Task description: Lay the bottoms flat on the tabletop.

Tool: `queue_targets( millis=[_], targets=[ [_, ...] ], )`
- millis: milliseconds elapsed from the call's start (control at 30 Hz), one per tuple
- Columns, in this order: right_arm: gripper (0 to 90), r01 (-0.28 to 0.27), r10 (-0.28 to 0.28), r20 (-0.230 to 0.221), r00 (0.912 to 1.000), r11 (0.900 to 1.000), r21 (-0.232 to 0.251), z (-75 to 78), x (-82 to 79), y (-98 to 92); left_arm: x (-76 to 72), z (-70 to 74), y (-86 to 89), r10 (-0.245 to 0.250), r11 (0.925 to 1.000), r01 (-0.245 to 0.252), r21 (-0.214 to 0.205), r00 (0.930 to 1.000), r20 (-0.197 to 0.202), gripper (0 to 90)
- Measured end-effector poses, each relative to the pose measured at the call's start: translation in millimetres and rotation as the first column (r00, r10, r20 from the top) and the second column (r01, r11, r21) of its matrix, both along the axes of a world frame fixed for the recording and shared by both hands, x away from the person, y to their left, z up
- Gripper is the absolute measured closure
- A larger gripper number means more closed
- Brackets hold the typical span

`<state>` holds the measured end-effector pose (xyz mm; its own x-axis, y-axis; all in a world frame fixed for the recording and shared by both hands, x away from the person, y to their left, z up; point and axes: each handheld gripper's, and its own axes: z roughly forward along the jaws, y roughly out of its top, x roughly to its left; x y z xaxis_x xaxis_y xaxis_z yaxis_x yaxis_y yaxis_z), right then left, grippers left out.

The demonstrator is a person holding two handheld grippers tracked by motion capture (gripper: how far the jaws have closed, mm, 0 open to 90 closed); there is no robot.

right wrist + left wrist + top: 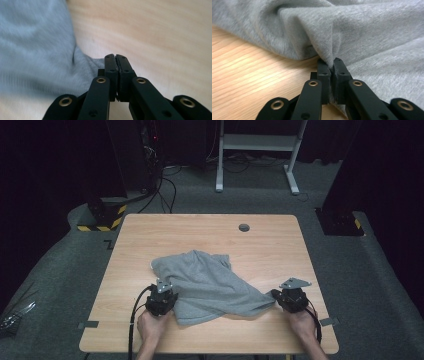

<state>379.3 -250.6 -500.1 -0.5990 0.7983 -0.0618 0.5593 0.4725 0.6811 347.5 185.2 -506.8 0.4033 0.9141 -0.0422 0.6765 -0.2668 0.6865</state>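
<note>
A: Where is our cloth (pixel 210 285) lying?

B: On the table (pixel 150 235), rumpled, a bit nearer our edge than the middle. One corner stretches out to the right into a narrow tail, and that tail runs to our right gripper (pixel 276 296).

A: And the left gripper (pixel 167 292)?

B: It sits at the cloth's near left edge. In the left gripper view our jaws are pinched together on a fold of the grey fabric (pixel 362 37); the cloth bunches up into a ridge right where the left gripper (pixel 331 65) bites it, with bare wood to the left.

A: Is the right one holding too?

B: In the right gripper view the jaws of our right gripper (pixel 116 60) stand closed, nearly touching, with only a thin dark line between them. The cloth (pixel 35 50) lies to their left and reaches the base of the jaws. From the high view the tail ends at them, so we read it as gripped there
</note>
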Motion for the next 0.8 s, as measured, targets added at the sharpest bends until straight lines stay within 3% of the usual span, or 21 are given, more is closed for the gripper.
queue_targets(
  millis=[33,67,100,133,167,200,267,333,367,400,433,500,567,667,733,800],
  targets=[
    [87.0,-0.007,0.007,-0.006,1.0000,1.0000,-0.001,-2.6,-2.7,0.0,-0.4,0.5,-0.4,-0.009,1.0000,0.009,0.002,1.0000,-0.003,85.2],
    [78.5,-0.023,0.024,0.015,0.9996,0.9996,-0.018,-4.9,-6.0,5.2,-0.6,0.6,-1.3,-0.017,0.9999,0.017,0.001,0.9998,-0.005,79.9],
    [78.5,-0.023,0.024,0.015,0.9996,0.9996,-0.018,-4.9,-6.0,5.2,-0.9,0.6,-2.7,-0.021,0.9998,0.021,-0.001,0.9998,-0.004,79.9],
    [73.1,-0.029,0.029,0.033,0.9990,0.9995,-0.015,-4.2,-5.7,9.0,-0.9,0.3,-4.1,-0.022,0.9996,0.022,-0.017,0.9997,-0.007,72.5],
    [70.0,-0.030,0.030,0.047,0.9984,0.9995,0.006,-2.2,-4.0,13.1,-0.5,-0.1,-5.2,-0.022,0.9992,0.022,-0.034,0.9997,-0.009,66.4],
    [65.9,-0.041,0.038,0.049,0.9981,0.9968,0.068,3.0,2.7,23.2,0.2,-0.9,-8.8,-0.012,0.9991,0.012,-0.042,0.9998,-0.015,58.2],
    [64.0,-0.052,0.049,0.033,0.9983,0.9943,0.093,5.4,7.7,32.1,0.4,-1.0,-10.6,-0.009,0.9995,0.008,-0.030,0.9999,-0.015,56.5],
    [60.5,-0.098,0.097,0.021,0.9951,0.9893,0.108,6.9,16.0,47.2,0.8,-0.7,-13.3,-0.006,0.9999,0.006,-0.013,0.9999,-0.014,55.5],
    [59.9,-0.111,0.109,0.018,0.9938,0.9867,0.119,7.2,18.2,52.3,1.3,-0.7,-14.3,-0.005,0.9999,0.005,-0.013,0.9999,-0.015,56.1],
    [61.8,-0.138,0.139,0.001,0.9903,0.9799,0.144,5.6,24.1,63.5,1.8,-0.6,-14.4,-0.009,0.9998,0.009,-0.015,0.9998,-0.018,64.7],
    [61.8,-0.138,0.139,0.001,0.9903,0.9799,0.144,5.6,24.1,63.5,2.4,-0.7,-14.4,-0.014,0.9997,0.013,-0.019,0.9997,-0.018,64.7],
    [75.0,-0.171,0.178,-0.036,0.9834,0.9754,0.139,0.6,29.3,72.1,4.1,0.1,-14.1,-0.029,0.9994,0.028,-0.019,0.9995,-0.014,75.1],
    [88.8,-0.190,0.196,-0.054,0.9790,0.9763,0.103,-4.6,31.2,76.1,4.9,4.5,-12.0,-0.010,0.9998,0.010,-0.015,0.9999,0.014,81.7],
    [89.9,-0.166,0.171,-0.028,0.9849,0.9790,0.118,-2.9,27.2,66.0,8.5,15.2,-6.7,0.007,0.9990,-0.005,-0.043,0.9987,0.050,85.1],
    [90.0,-0.118,0.115,0.031,0.9929,0.9832,0.140,5.1,21.1,46.5,14.9,21.2,-7.9,-0.005,0.9997,0.007,-0.023,0.9978,0.066,85.8],
    [90.0,-0.104,0.099,0.042,0.9942,0.9843,0.142,6.9,20.1,42.2,18.6,23.0,-8.0,-0.006,0.9998,0.007,-0.019,0.9974,0.071,85.8]
  ],
)
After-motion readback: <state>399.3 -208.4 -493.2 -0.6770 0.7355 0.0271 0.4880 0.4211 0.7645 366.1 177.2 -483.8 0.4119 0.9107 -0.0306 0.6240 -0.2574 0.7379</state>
